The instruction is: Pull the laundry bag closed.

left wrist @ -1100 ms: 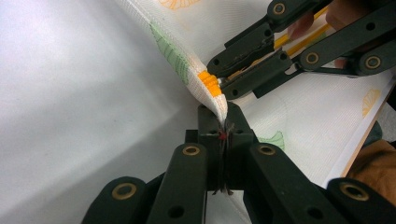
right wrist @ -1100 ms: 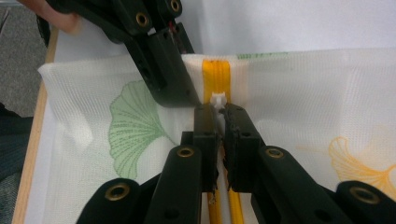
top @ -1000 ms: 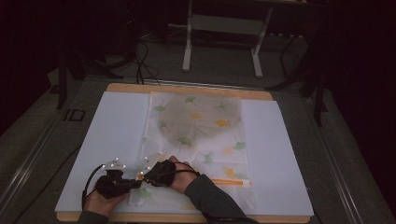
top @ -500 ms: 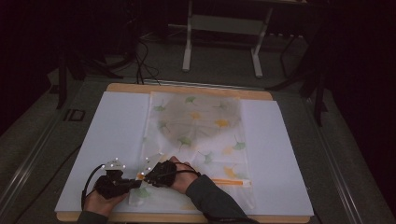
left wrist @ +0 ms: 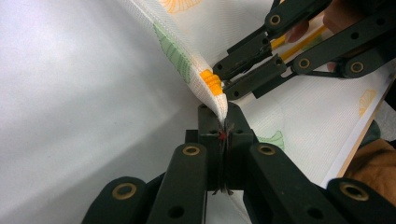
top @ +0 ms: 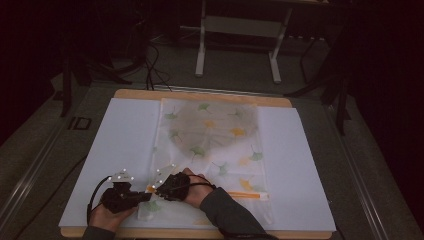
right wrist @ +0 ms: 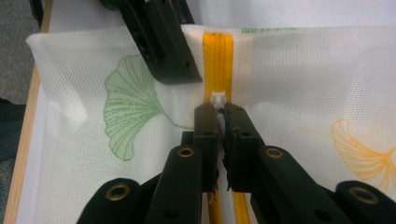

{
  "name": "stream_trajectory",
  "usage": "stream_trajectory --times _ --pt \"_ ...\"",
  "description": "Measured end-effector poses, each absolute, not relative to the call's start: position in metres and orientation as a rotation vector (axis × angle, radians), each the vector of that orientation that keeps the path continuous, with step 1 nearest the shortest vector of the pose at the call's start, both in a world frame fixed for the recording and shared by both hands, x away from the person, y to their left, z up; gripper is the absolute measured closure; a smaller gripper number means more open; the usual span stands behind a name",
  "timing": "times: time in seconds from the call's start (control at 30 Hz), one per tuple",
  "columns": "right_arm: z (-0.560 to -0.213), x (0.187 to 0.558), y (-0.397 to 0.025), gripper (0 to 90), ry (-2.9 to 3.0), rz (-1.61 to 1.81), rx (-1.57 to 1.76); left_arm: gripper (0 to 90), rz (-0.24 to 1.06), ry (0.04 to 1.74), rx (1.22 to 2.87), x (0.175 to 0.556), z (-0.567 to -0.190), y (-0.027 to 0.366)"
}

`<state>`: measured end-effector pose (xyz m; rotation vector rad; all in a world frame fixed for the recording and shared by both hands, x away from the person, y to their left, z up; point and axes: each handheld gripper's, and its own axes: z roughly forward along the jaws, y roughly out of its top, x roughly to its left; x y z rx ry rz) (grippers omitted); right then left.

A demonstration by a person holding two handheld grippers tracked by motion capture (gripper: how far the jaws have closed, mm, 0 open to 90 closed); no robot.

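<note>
Left gripper (left wrist: 223, 133) clamped tight on the corner of the mesh laundry bag (top: 210, 145), pinching a lifted fold of white netting right beside the end of the orange zipper (right wrist: 218, 51). Right gripper (right wrist: 219, 112) closed on the small white zipper pull (right wrist: 218, 99), jaws squeezed together around it. Both meeting at the bag's near left corner, almost touching, hands low over the white sheet (top: 115, 145). Bag lying flat down the middle of the sheet, ginkgo leaves printed in green and yellow, something greyish showing through its far half. Wooden board (top: 200, 95) peeking out beneath.
</note>
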<state>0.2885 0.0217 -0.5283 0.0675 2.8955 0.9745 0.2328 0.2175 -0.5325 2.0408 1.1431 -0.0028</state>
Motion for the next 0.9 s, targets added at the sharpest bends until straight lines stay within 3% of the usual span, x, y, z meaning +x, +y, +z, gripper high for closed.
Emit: stream_trajectory --times 0.9 --pt "-0.5234 0.2860 0.0117 84.9 2.912 0.885 0.065 88.4 -0.005 1.122 2.004 0.2319 -0.5299 0.2213"
